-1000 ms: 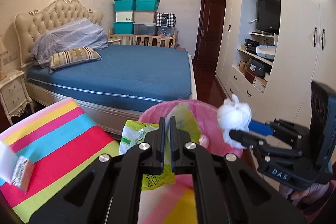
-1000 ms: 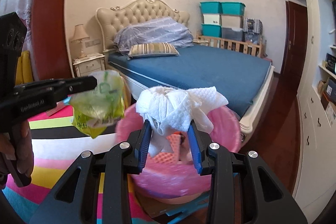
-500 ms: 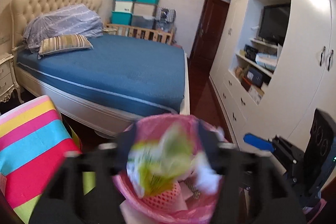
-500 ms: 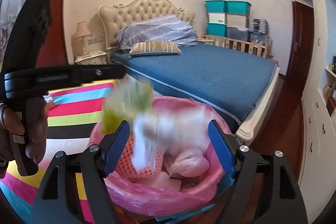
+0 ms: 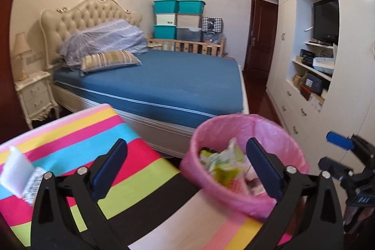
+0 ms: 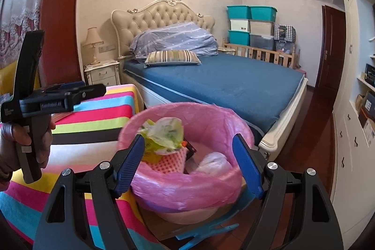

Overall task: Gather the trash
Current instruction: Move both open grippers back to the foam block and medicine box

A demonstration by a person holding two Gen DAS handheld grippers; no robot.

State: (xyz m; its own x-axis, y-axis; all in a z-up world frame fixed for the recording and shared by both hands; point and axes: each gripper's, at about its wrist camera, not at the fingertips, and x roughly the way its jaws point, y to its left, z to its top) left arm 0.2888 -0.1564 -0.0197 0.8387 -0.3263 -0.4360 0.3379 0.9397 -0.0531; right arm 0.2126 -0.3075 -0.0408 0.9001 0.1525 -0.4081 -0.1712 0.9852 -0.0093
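Trash lies inside the pink-lined bin (image 6: 187, 184), which stands on the dark floor at the corner of the striped table (image 5: 77, 139) and in front of the blue bed (image 5: 164, 83). Uppermost is a crumpled green-and-yellow wrapper (image 6: 164, 132); in the right wrist view it stands roughly upright, its long axis running from a yellow lower end to a puffed translucent top that leans slightly right. In the left wrist view the same wrapper (image 5: 222, 163) is blurred and its direction cannot be told. Under it sits a pink mesh foam sleeve (image 6: 168, 162), beside that a dark scrap with an orange edge, and toward the bin's right a wadded white tissue (image 6: 214, 163) on pale litter at the bottom. The liner bag folds over the rim all round.

The left gripper (image 5: 187, 170) has its jaws spread wide and opening, with nothing pressed between them; past its fingers, the bin's left wall and the wrapper show in the gap, lower and farther off, the right finger overlapping the bin's far side. The right gripper (image 6: 187, 161) also stands with jaws apart, empty; the bin fills the space between its blue pads (image 6: 246, 163), and the wrapper sits just beside the left pad, whether touching cannot be told. A hand (image 6: 14, 147) holds the left gripper over the table. A white card (image 5: 16, 170) lies on the cloth at far left.
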